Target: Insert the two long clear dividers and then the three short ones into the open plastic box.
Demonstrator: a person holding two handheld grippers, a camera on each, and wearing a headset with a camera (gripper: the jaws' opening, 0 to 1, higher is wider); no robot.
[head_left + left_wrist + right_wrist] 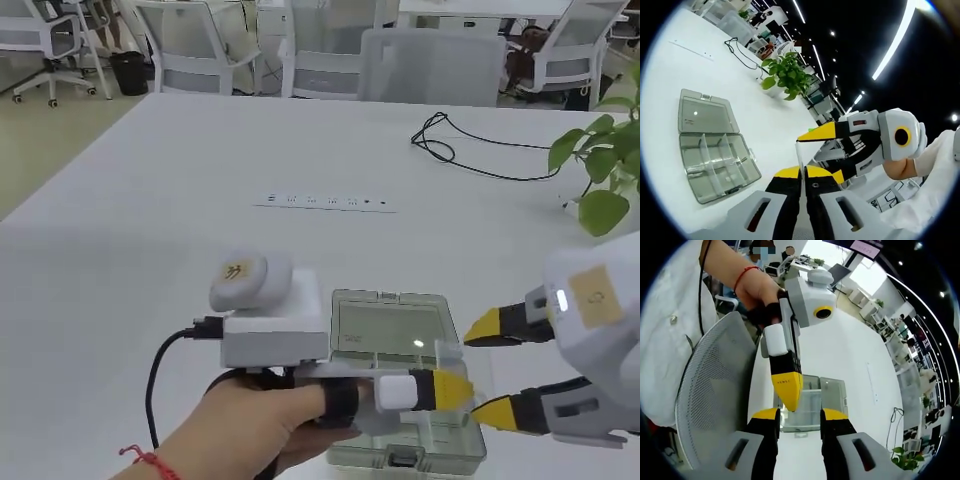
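Divider [798,155]: thin clear sheet, seen edge-on, is standing up from betw. the L gripper [801,175] tips at lower centre of the left gripper view. Those jaws are pinching it, closed down to the sheet's thickness. Can't tell if it's a long or a short one.

In head view the L gripper [455,390] is sitting at lower centre w/ its yellow tips over the right side of the box [420,455], and a hand [250,425] is gripping it from lower left. In the right gripper view it's coming down from the top, tip pointing betw. the R jaws.

R gripper [495,368] is at the right edge of head view, jaws spread wide, one yellow tip upper, one lower, just beside the L tips but not touching them. In its own view the R gripper [800,415] is showing a wide gap at the bottom, nothing in it. In the left gripper view it's facing in from the right, tips either side of the divider's line. Contact w/ the sheet: can't tell.

Box is lying open on the table [150,200], low in head view. Its lid [390,325] is folded flat at the far side, base nearer the person. In the left gripper view, at left, the base is already holding seated dividers [715,155] splitting it into cells; exact count unclear.

Beyond: power strip [325,202] mid-table, black cable [450,145] looping at upper right, plant [600,165] at the right edge, chairs [430,65] along the far side. Mesh chair [710,390] is at left of the right gripper view.
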